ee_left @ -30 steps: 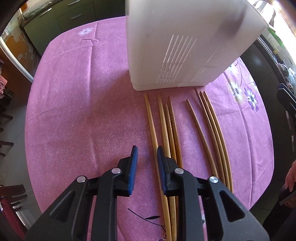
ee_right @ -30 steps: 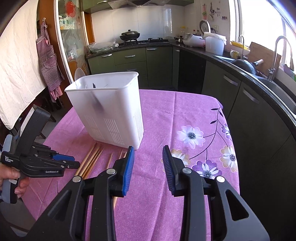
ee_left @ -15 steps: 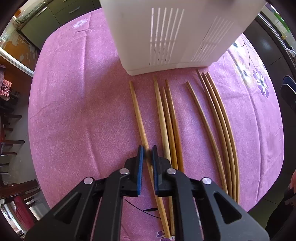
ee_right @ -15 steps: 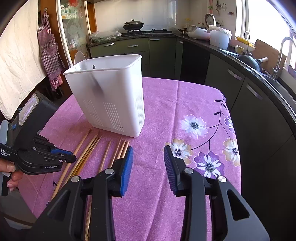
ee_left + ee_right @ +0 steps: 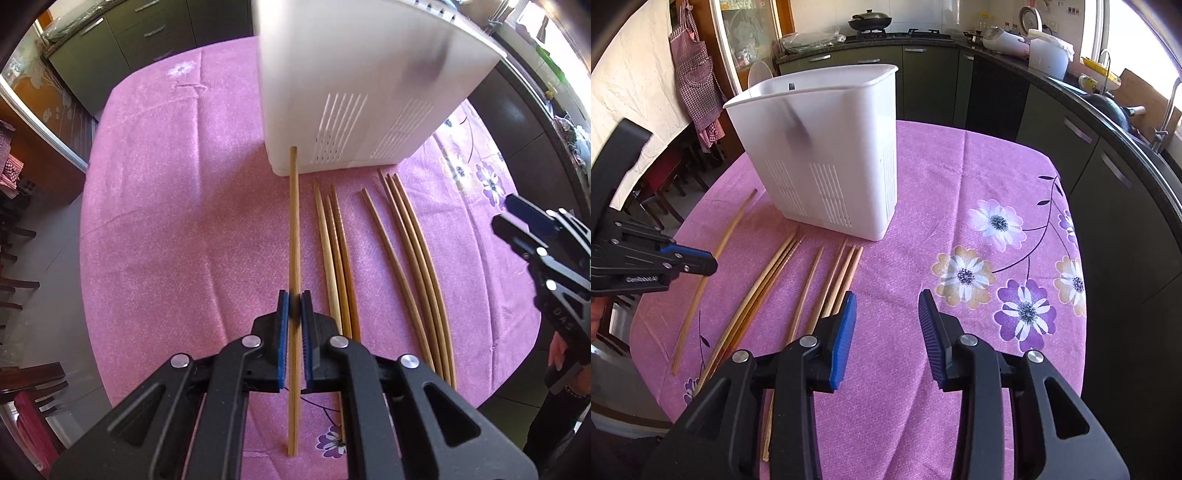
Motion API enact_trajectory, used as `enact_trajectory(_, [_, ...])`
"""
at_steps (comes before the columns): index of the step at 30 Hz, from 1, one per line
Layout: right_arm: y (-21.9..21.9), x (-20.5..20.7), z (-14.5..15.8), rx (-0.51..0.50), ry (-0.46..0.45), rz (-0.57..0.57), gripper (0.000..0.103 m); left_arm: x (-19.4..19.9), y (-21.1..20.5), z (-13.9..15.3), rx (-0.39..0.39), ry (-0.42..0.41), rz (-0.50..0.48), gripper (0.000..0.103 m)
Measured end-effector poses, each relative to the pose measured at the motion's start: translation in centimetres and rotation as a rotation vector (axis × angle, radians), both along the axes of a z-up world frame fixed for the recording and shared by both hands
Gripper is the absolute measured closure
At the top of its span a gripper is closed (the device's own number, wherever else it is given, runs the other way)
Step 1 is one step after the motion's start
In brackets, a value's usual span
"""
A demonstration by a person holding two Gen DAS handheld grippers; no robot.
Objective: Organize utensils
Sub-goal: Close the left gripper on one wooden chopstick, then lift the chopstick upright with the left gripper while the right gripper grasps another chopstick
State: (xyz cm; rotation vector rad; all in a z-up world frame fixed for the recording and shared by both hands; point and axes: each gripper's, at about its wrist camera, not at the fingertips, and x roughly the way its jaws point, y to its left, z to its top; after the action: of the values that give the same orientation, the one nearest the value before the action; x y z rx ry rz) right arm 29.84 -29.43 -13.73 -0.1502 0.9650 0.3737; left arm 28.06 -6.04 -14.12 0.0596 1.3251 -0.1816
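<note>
- The left tool (image 5: 294, 308) was clamped on one wooden chopstick (image 5: 294, 229), whose far tip lay against the white utensil holder (image 5: 354, 92).
- The right tool (image 5: 887, 314) was held partly open, gripping nothing.
- Seven more chopsticks (image 5: 402, 258) lay beside the holder on the pink-clothed worktop (image 5: 177, 221).

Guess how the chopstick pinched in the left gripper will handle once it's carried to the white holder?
Probably stiff: the chopstick stays straight beyond the left gripper. Likely light, being a thin wooden stick. Pinched along its length by narrow pads, it may pivot or slip; the white holder seems tall, so tilt it first.
</note>
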Motion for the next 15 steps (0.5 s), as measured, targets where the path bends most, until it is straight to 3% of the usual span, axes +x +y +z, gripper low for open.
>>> enact_trajectory(8, [2.0, 0.3, -1.4, -0.011, 0.06, 0.035, 0.065, -3.2, 2.9, 5.6, -0.051, -0.16, 0.002, 0.096])
enact_trajectory(15, [3.2, 1.8, -3.2, -0.023, 0.212, 0.056, 0.069, -5.4, 4.4, 7.4, -0.064, -0.228, -0.009, 0.096])
